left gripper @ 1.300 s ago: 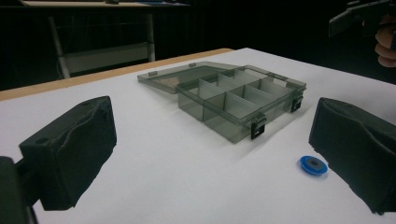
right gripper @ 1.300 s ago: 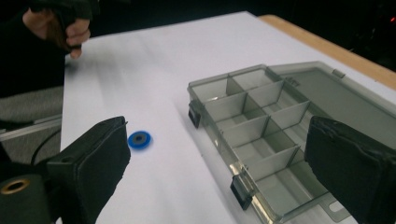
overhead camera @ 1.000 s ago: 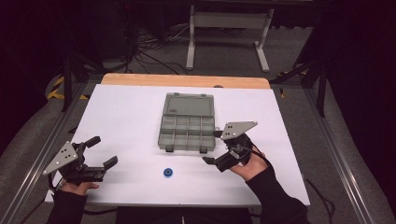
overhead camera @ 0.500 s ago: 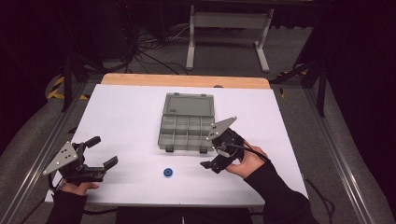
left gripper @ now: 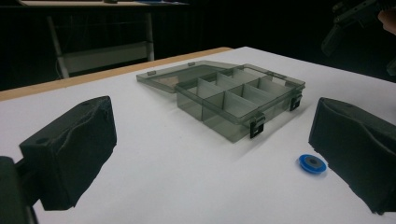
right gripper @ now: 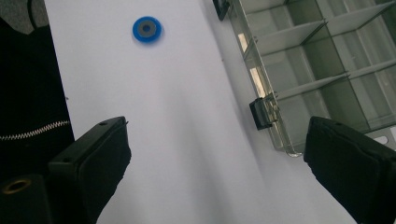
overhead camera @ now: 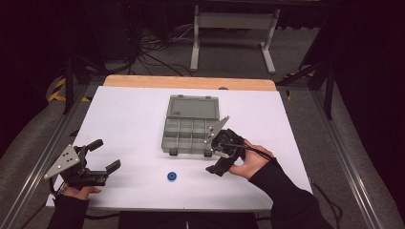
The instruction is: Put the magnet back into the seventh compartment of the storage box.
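A grey see-through compartment box (overhead camera: pixel 191 131) lies open at the middle of the white table, its lid laid back flat and its compartments bare. A small blue disc (overhead camera: pixel 172 176) lies in front of it near the table's front edge. My right gripper (overhead camera: pixel 217 155) hovers by the box's front right corner, rolled on its side and open. The right gripper view looks down on the disc (right gripper: pixel 146 29) and the box's latch side (right gripper: pixel 317 60) between wide jaws. My left gripper (overhead camera: pixel 106 154) rests at the front left, open, facing the box (left gripper: pixel 238 95) and disc (left gripper: pixel 312 164).
The white table top (overhead camera: pixel 119 119) ends in a wooden strip (overhead camera: pixel 191 82) at the far side. Metal rails (overhead camera: pixel 38 157) run along both sides. A white metal stand (overhead camera: pixel 234 28) and cables (overhead camera: pixel 148 52) are on the floor behind.
My right gripper has shifted left and nearer, to just beside the box's front right corner, and rolled onto its side. The left gripper, box and disc have stayed put.
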Motion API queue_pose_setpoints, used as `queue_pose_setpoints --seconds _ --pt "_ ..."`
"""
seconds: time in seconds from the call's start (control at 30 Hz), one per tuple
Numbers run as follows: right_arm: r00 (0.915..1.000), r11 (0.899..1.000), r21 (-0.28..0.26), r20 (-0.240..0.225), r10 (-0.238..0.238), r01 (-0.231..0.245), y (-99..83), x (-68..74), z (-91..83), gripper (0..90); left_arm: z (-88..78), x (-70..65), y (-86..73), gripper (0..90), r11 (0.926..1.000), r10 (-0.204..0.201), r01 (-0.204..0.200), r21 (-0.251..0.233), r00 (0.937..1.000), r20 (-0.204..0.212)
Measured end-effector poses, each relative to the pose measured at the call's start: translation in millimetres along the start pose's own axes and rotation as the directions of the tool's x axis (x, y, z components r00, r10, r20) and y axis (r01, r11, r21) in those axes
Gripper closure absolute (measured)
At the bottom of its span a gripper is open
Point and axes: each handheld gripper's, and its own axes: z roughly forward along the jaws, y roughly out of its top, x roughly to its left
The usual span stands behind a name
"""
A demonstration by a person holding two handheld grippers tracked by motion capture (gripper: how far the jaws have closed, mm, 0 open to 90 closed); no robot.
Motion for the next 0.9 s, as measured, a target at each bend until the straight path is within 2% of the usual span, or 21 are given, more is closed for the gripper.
queue_pose_setpoints --seconds 0.13,0.3,0.43,0.9 --pt "1.0 0.999 0.035 0.002 0.001 -0.001 3.9 0.6 1.3 8.1 -0.4 -0.1 0.0 1.3 1.0 -0.004 0.004 -0.002 1.0 -0.001" --pt "1.0 1.0 0.03 0.006 -0.004 0.004 8.9 2.8 2.6 8.1 -0.4 -0.2 0.1 1.3 1.0 -0.004 0.004 -0.002 1.0 -0.001" --pt "0.9997 1.0 0.021 -0.008 -0.021 0.022 15.3 5.9 6.3 8.5 -0.3 -0.1 0.1 1.3 1.0 -0.004 0.004 -0.002 1.0 -0.001" --pt "0.9964 0.997 0.019 -0.048 -0.069 0.07 43.8 16.8 29.5 8.8 -0.3 0.3 -0.4 1.3 1.0 -0.006 0.006 -0.002 1.0 -0.001"
